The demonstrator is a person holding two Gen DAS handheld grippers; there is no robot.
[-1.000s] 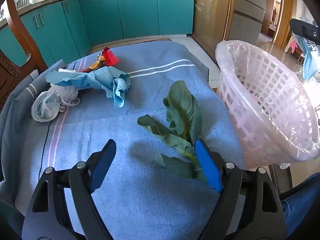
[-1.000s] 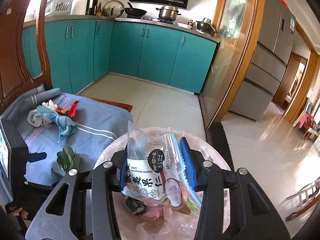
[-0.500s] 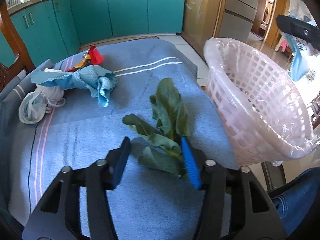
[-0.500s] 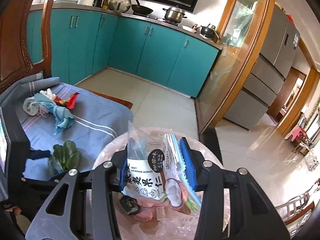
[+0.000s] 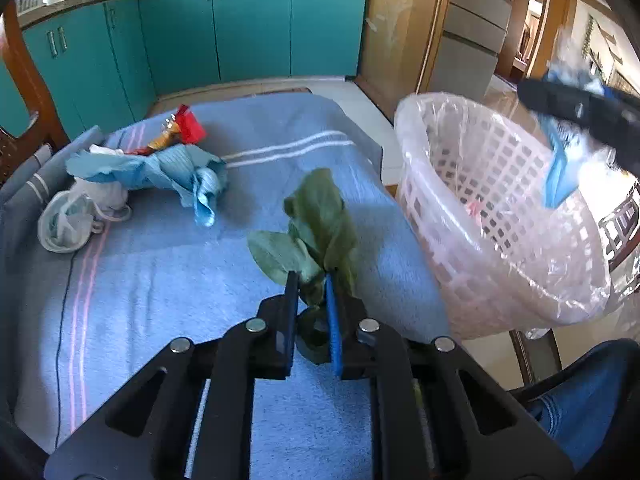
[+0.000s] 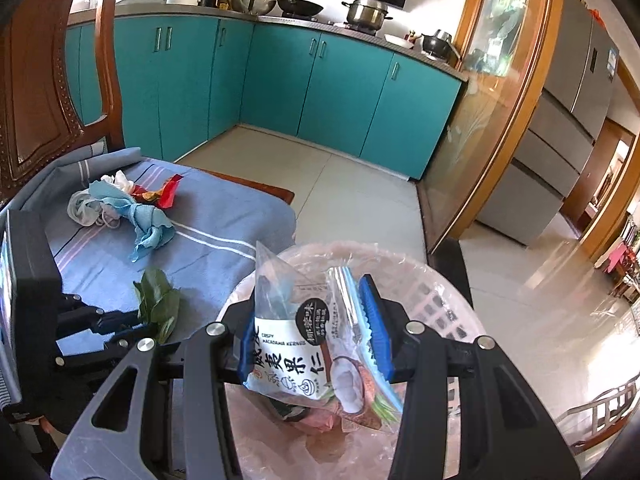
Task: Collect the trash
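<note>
— Blue pads first. Item one, left gripper (image 5: 310, 296): jaws pressed together on the stems of the green leaves (image 5: 320, 220). Leaves fan out ahead of the tips, long axis running away from me along the fingers, lying on the blue towel (image 5: 160, 280).

— And item two?

— Right gripper (image 6: 316, 332): pinching a snack packet (image 6: 304, 344), upright between the pads, held over the mouth of the lined basket (image 6: 440, 288). I judge it ready to drop.

— Where does the basket sit from your left hand?

— Lined basket (image 5: 500, 220) stands just beside the towel's edge, off to the right of the left gripper and a little ahead. I reckon the leaves must lift, then swing rightward over the near rim. Left hand is the nearer one to them; right already occupies the opening, so I would clear it first.

— Remaining stock on the towel?

— Far left corner, well apart from the leaves: crumpled blue cloth (image 5: 180, 176), white plastic bag (image 5: 72, 216) touching it, red wrapper (image 5: 188, 128) behind. Left hand is nearer to all three.

— Risk?

— Limp leaves may tear or slip at the stems.
</note>
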